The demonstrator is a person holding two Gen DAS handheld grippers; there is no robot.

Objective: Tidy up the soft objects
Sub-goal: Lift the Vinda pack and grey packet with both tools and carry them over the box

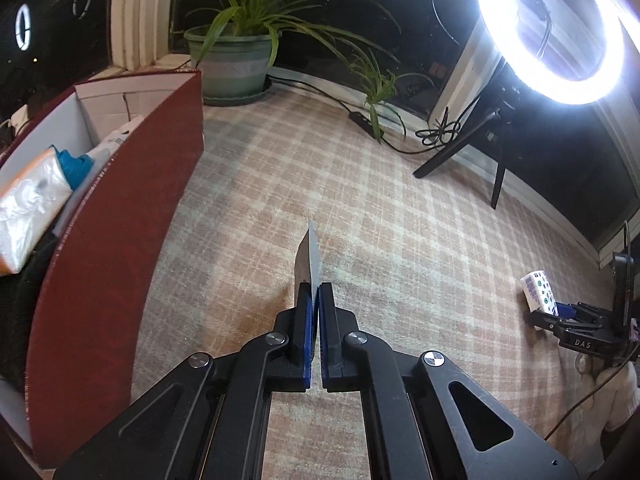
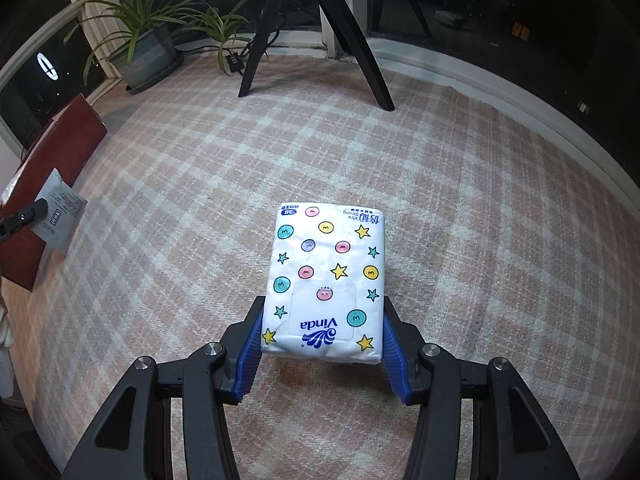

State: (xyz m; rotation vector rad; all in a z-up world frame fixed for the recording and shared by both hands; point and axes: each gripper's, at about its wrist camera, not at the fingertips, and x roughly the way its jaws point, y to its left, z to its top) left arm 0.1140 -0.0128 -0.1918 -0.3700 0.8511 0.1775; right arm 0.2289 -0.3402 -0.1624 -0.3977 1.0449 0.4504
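My left gripper (image 1: 313, 292) is shut on a thin grey sachet (image 1: 307, 256), held edge-on above the checked cloth beside the red box (image 1: 120, 240). The sachet also shows in the right wrist view (image 2: 60, 208), next to the box (image 2: 52, 148). My right gripper (image 2: 323, 322) is closed on the sides of a white Vinda tissue pack (image 2: 326, 280) printed with coloured dots and stars, which lies on the cloth. The pack and right gripper also show in the left wrist view (image 1: 538, 286) at far right. The box holds a tissue pack (image 1: 28, 208) and a blue cloth (image 1: 74, 164).
A potted plant (image 1: 232, 64) stands at the back by the window. A ring light (image 1: 552, 28) on a black tripod (image 2: 320, 32) stands at the back right, with cables (image 1: 436, 132) on the cloth. The checked cloth (image 2: 440, 200) covers the surface.
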